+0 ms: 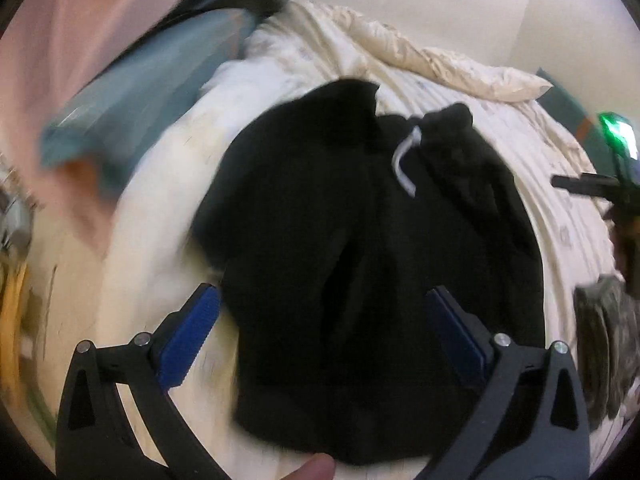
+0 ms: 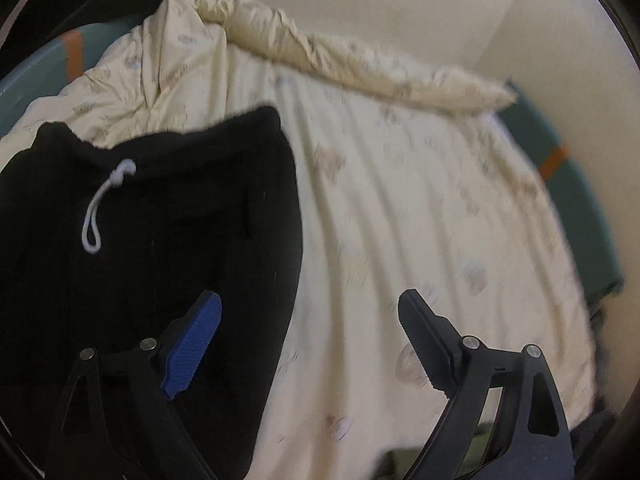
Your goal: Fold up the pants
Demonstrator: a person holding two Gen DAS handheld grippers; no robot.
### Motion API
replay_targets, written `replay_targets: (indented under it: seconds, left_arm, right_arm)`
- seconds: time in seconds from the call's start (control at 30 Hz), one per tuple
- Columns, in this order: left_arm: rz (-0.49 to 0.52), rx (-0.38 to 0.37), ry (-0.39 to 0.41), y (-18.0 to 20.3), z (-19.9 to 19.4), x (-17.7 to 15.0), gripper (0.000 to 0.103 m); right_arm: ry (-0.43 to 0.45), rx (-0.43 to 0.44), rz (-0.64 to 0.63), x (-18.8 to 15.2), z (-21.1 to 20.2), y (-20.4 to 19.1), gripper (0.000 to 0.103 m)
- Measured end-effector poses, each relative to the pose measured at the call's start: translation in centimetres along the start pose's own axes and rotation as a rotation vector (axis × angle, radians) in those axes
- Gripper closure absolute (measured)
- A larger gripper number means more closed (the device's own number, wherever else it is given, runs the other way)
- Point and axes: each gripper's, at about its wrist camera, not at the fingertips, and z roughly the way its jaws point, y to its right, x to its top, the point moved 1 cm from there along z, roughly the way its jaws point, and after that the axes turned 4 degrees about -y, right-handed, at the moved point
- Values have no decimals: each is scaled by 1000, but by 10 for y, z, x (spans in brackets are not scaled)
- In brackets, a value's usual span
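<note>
Black pants (image 1: 360, 240) lie bunched and folded on a cream printed bedsheet (image 1: 540, 168), with a white drawstring (image 1: 404, 160) showing near the waistband. My left gripper (image 1: 324, 300) hovers over the near end of the pants, open wide, nothing pinched between its blue pads. In the right wrist view the pants (image 2: 152, 248) fill the left side and the drawstring (image 2: 104, 208) loops there. My right gripper (image 2: 312, 312) is open above the right edge of the pants and the bare sheet (image 2: 420, 208), its left finger over the black cloth. The right gripper's body (image 1: 600, 184) shows at the right edge of the left wrist view.
A rolled cream duvet (image 2: 340, 56) runs along the far side by the wall. Teal bedding (image 1: 140, 92) with orange stripes borders the sheet at left and right (image 2: 568, 184). A thumb tip (image 1: 316, 468) shows at the bottom. A grey patterned cloth (image 1: 604, 344) lies at the right.
</note>
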Motion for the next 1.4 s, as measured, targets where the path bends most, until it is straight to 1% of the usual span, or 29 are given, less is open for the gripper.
replay_targets:
  seconds: [0.03,0.07,0.1,0.17,0.23,0.33,0.37,0.4,0.43,0.53,0.57,0.6,0.67,0.7,0.77,0.8,0.83,0.87,0.9,0.93,0.97,1.0,1.03,1.1,1.2,1.23,1.3,1.33,1.4]
  left_arm:
    - [-22,-10,-10,-3,-11,-14,2]
    - [-29,-10,0,-5,-20,-26,2]
    - [-23,5,17,-7,-26,-35,2]
    - [-23,23,36,-14,-26,-49,1]
    - [-56,40,35,-26,-14,-55,2]
    - [-71,67,13,-37,16,-49,2]
    - [-72,76,18,-40,21,-49,2]
    - [-67,79,21,-42,28,-47,2]
    - [-64,78,18,-43,32,-47,2]
    - [-65,84,0,-45,40,-48,2]
    - [-71,84,-5,-45,41,-49,2]
    - [-76,80,-8,-46,43,-49,2]
    - [-83,80,-10,-45,42,-47,2]
    - [-87,77,-7,-45,41,-46,2]
    - [-95,69,9,-44,37,-44,2]
    - [-94,69,15,-44,36,-44,2]
    - [-90,70,18,-43,35,-44,2]
    - [-87,73,15,-43,35,-44,2]
    - [-88,75,11,-45,36,-45,2]
    - [-91,75,9,-46,36,-45,2]
    - [-95,75,4,-47,37,-45,2]
    - [-103,76,-1,-49,37,-46,2]
    - [-107,73,-3,-49,37,-46,2]
    - [-105,63,-7,-48,35,-46,2]
    - [-78,67,11,-43,28,-46,2]
    - [-73,65,17,-41,26,-46,2]
    - [-57,60,30,-38,19,-48,2]
    - [-56,59,36,-37,16,-48,2]
    - [-54,51,49,-37,9,-50,2]
  right_arm:
    - [-7,18,27,-3,8,4,29]
    - [-17,40,61,-5,16,8,38]
    - [-34,90,111,-6,29,12,44]
    - [-52,138,159,-6,48,12,47]
    - [-65,145,186,-4,70,9,47]
    - [-120,165,204,-3,106,4,47]
    - [-130,162,202,-3,113,2,54]
    - [-134,140,184,-2,118,-1,90]
    - [-110,107,138,1,117,-7,98]
    - [-68,28,-8,17,106,-17,100]
    - [-53,-18,-41,25,102,-13,100]
    - [-40,-74,-48,35,99,-2,101]
    - [-33,-147,-22,51,98,21,101]
    - [-5,-206,-5,62,95,34,101]
    - [53,-282,26,79,87,48,100]
    - [82,-316,49,87,83,53,100]
    - [89,-331,56,89,83,55,99]
    - [70,-342,53,91,88,54,94]
    - [2,-321,44,87,101,52,79]
    - [-60,-314,33,82,113,51,70]
    - [-98,-326,26,75,120,50,47]
    - [-123,-327,31,66,123,53,28]
    - [-127,-289,53,52,119,57,28]
    - [-88,-208,88,36,101,59,28]
    - [-90,-9,151,-7,63,64,28]
    - [-84,24,162,-18,53,63,28]
    - [-82,94,171,-56,20,58,28]
    - [-86,109,170,-70,11,54,28]
    - [-100,178,168,-106,-14,46,28]
